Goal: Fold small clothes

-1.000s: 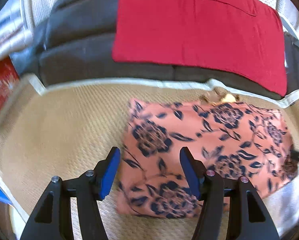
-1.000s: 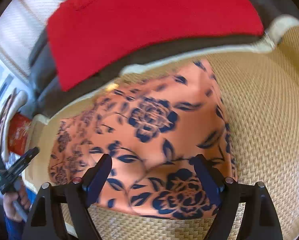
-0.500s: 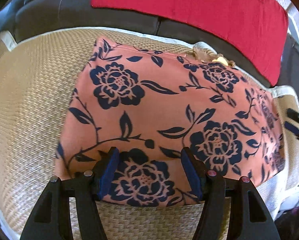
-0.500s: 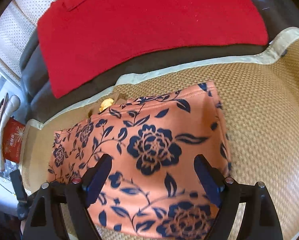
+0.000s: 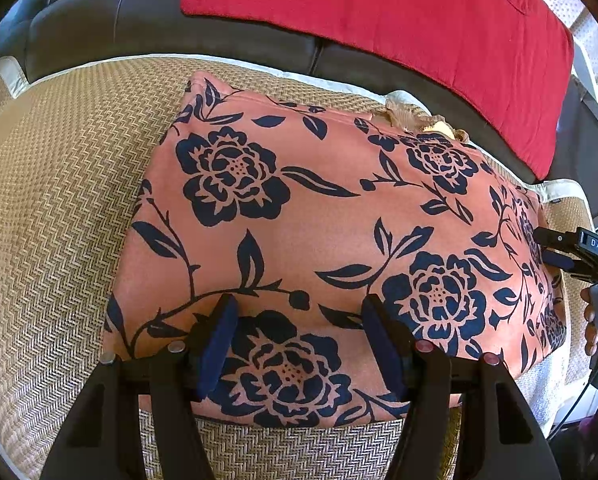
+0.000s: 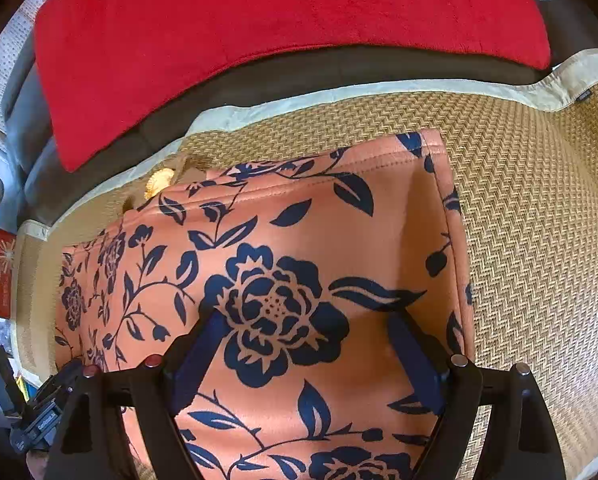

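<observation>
Garment: your salmon-orange cloth printed with dark navy roses and leaves [image 5: 331, 232] lies flat on the tan woven herringbone mat [image 5: 51, 240]; it looks folded into a rough rectangle, stitched hem along its far edge.
Garment's place: it sits mid-mat, its near edge just short of the mat's front border in your left wrist view.
Left gripper [image 5: 299, 336]: your jaws stand spread, blue pads apart, hovering low over the near edge of the cloth above a navy rose; nothing is pinched between them. Whether the tips touch the fabric you cannot tell.
Right gripper [image 6: 307, 344]: your jaws are spread wide over the cloth near its right-hand side, a large rose showing between the pads; nothing is gripped.
Each seen from the other: your right gripper [image 5: 575, 248] shows at the cloth's far right end in the left view, fingers of your hand [image 5: 591, 320] below it; your left gripper [image 6: 47, 412] shows at the lower left of the right view.
Behind the mat: a dark grey leather sofa back [image 5: 99, 28] with a red fabric cushion [image 5: 399, 12] resting on it.
Far edge: a small yellowish ruffled thing [image 6: 159, 182] peeks from behind the cloth; what it is you cannot tell.
</observation>
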Demonstrator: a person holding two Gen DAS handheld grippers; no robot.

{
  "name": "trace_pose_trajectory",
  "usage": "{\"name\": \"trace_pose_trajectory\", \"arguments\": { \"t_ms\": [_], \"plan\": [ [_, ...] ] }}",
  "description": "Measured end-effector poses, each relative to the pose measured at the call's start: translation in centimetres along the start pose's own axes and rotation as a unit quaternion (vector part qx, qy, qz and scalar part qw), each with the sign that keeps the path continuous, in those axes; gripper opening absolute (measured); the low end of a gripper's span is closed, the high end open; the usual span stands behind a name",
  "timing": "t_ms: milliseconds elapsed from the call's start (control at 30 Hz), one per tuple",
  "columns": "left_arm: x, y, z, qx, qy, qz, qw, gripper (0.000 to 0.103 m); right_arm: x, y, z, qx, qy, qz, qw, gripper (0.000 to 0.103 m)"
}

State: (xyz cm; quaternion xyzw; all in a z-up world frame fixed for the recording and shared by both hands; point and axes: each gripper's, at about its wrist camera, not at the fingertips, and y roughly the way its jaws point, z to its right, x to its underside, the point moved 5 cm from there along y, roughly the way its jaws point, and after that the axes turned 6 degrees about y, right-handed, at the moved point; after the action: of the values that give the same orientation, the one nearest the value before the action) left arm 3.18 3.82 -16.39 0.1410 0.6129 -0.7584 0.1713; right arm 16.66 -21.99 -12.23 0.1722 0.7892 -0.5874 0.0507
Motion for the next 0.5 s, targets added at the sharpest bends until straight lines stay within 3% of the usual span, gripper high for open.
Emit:
{"name": "trace_pose_trajectory", "arguments": {
  "t_ms": [500],
  "plan": [
    [0.1,-0.6,-0.1,-0.002,-0.007,0.005,1.0,0.065,-2.8,1.2,1.3,0.014,0.028,-0.002,1.0,0.087]
  ]
}}
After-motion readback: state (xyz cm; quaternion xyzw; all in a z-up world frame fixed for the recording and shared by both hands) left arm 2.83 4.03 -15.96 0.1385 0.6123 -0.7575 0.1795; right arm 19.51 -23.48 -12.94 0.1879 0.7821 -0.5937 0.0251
